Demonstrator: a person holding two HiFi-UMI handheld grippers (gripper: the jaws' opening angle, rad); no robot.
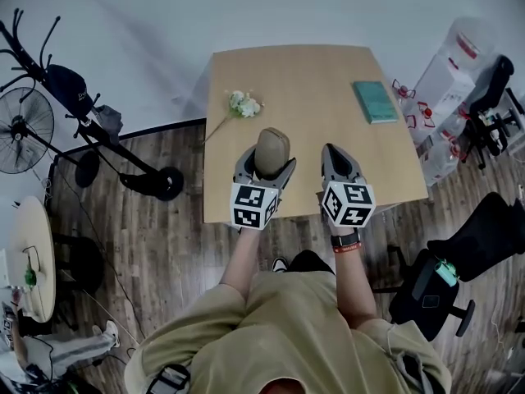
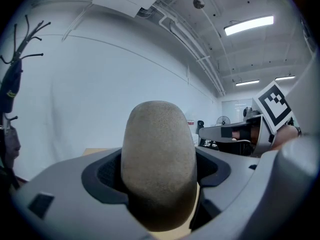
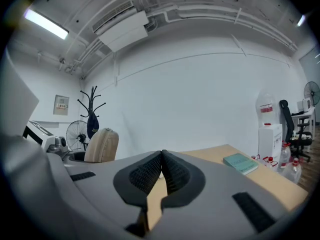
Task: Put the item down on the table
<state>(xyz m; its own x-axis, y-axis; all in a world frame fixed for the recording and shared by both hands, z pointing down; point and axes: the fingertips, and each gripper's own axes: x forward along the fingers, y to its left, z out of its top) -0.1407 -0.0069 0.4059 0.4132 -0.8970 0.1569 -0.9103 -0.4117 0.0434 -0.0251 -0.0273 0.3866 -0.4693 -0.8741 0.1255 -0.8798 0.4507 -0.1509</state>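
Observation:
My left gripper (image 1: 267,161) is shut on a beige oval item (image 1: 271,150), which stands upright between the jaws above the near part of the wooden table (image 1: 328,138). In the left gripper view the beige item (image 2: 159,160) fills the gap between the jaws. My right gripper (image 1: 338,158) is shut with nothing in it, just right of the left one. In the right gripper view its pads (image 3: 161,173) meet, and the beige item (image 3: 101,145) shows at the left.
A sprig of white flowers (image 1: 243,104) lies on the table's left part and a green book (image 1: 375,102) at its right. A coat stand (image 1: 74,97) and a fan (image 1: 22,130) stand to the left, office chairs (image 1: 459,261) and water bottles to the right.

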